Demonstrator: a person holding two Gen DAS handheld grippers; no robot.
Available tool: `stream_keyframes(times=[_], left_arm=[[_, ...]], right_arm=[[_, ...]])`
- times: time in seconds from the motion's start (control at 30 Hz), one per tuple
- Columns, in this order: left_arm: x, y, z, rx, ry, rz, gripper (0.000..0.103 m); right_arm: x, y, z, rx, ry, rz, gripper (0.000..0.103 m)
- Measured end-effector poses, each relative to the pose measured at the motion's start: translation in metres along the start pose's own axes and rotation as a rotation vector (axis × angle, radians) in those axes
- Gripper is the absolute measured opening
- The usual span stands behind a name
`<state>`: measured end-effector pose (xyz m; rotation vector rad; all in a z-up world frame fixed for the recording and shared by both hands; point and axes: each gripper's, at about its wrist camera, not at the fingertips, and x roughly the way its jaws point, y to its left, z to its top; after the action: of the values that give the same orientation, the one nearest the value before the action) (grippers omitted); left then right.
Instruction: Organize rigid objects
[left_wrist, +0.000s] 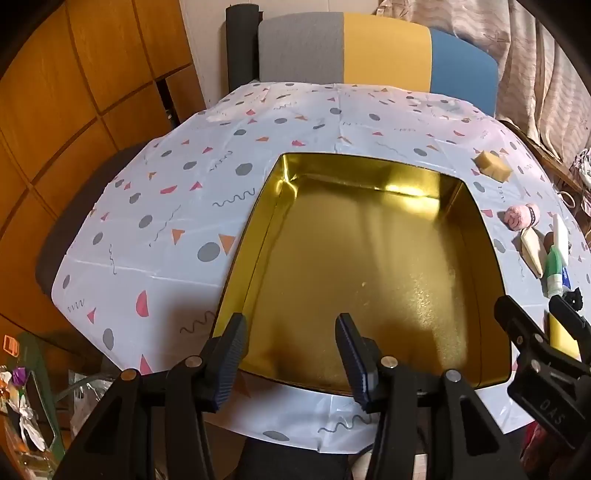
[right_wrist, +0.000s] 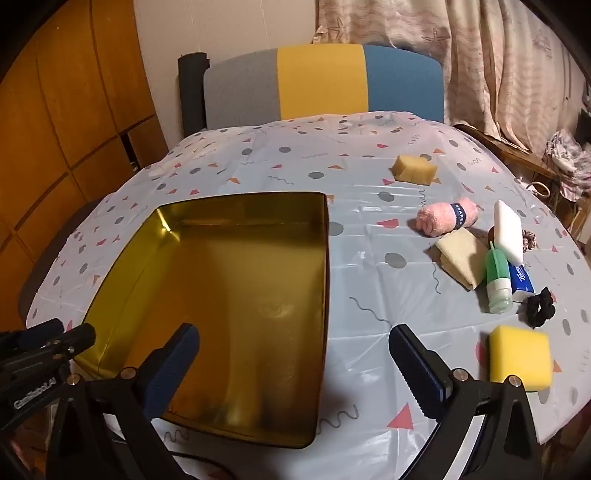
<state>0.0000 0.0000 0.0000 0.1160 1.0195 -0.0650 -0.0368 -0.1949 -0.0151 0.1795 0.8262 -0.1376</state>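
An empty gold tin box (left_wrist: 369, 266) (right_wrist: 229, 280) sits on the patterned tablecloth. My left gripper (left_wrist: 291, 354) is open and empty over the tin's near edge. My right gripper (right_wrist: 295, 362) is open and empty over the tin's near right wall; it also shows in the left wrist view (left_wrist: 535, 317). To the right lie a green bottle (right_wrist: 498, 282), a white block (right_wrist: 509, 230), a blue tube (right_wrist: 522, 282), a yellow sponge (right_wrist: 521, 356), a tan sponge (right_wrist: 413, 168), a pink towel roll (right_wrist: 447, 219), a cream cloth (right_wrist: 461, 262) and a black scrunchie (right_wrist: 541, 301).
A chair with a grey, yellow and blue back (right_wrist: 325, 81) stands behind the table. Wooden panels (left_wrist: 74, 92) are on the left, curtains (right_wrist: 498, 66) on the right. Clutter (left_wrist: 26, 406) lies beyond the table's left edge.
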Motion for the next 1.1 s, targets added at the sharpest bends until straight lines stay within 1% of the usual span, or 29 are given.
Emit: stream_keyframes(times=[0.17, 0.2, 0.23, 0.3, 0.37, 0.43, 0.6, 0.93, 1.1], left_arm=[[-0.003, 0.000, 0.001, 0.011, -0.014, 0.001, 0.050], [-0.002, -0.001, -0.002, 0.014, -0.018, 0.008, 0.050], [0.000, -0.002, -0.008, 0.015, -0.021, 0.017, 0.050], [0.000, -0.004, -0.005, 0.010, -0.003, 0.020, 0.050], [0.000, -0.006, -0.006, 0.011, -0.002, 0.022, 0.050], [0.002, 0.000, -0.001, 0.009, 0.006, 0.014, 0.050], [0.000, 0.001, -0.003, 0.014, -0.001, 0.016, 0.050], [0.001, 0.000, -0.003, 0.021, -0.004, 0.019, 0.050], [0.000, -0.002, -0.003, 0.024, -0.006, 0.021, 0.050]], right_arm=[[-0.001, -0.005, 0.001, -0.018, -0.013, -0.030, 0.103], [0.000, 0.002, 0.000, -0.045, -0.013, -0.023, 0.103], [0.000, 0.002, 0.000, -0.047, -0.010, -0.023, 0.103], [-0.001, 0.007, -0.001, -0.057, -0.010, -0.032, 0.103], [-0.003, 0.007, -0.003, -0.055, -0.010, -0.031, 0.103], [-0.006, 0.010, -0.003, -0.057, -0.009, -0.033, 0.103], [0.001, 0.005, -0.003, -0.040, 0.014, -0.009, 0.103], [0.000, 0.005, -0.002, -0.051, 0.002, -0.021, 0.103], [0.002, 0.003, -0.002, -0.046, 0.013, -0.022, 0.103]])
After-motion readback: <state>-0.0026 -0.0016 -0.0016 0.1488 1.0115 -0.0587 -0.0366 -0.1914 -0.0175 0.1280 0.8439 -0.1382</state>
